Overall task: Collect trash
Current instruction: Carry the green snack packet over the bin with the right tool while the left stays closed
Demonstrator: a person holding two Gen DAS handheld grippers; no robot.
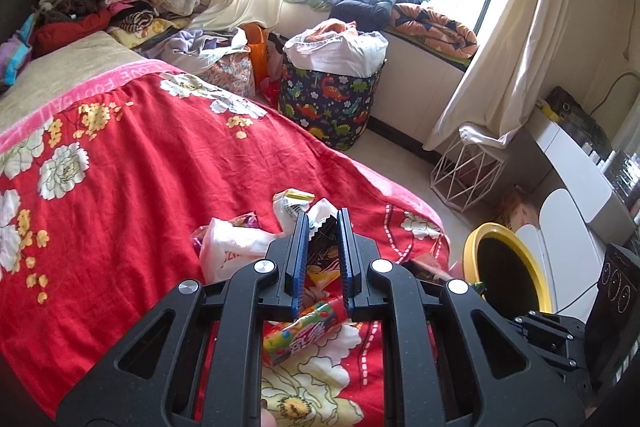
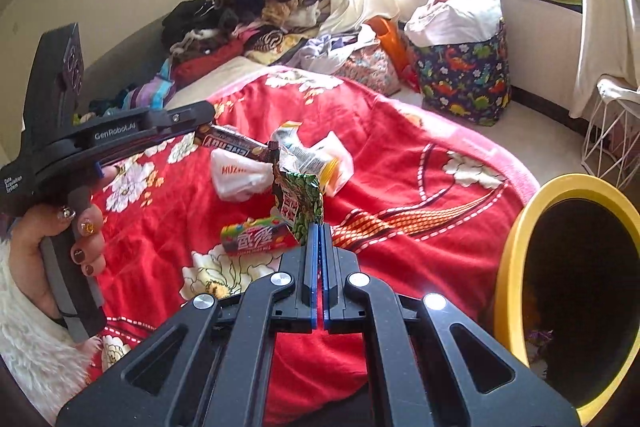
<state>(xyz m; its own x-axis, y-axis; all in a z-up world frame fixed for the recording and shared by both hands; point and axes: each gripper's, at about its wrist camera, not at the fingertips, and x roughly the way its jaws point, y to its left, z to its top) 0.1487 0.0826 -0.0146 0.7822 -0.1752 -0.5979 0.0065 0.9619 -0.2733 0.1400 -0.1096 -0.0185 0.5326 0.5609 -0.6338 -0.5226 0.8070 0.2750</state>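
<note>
Left gripper fingers clamped on wrapper; right gripper fingers pinched on wrapper.

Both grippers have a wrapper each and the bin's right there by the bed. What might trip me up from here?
1. The right gripper pinches only the bottom edge of the green crinkled snack wrapper; it may slip out before reaching the yellow-rimmed black bin.
2. The left gripper holds the dark brown chocolate bar wrapper by one end over the red floral blanket, well short of the bin; released now, it would probably miss.
</note>
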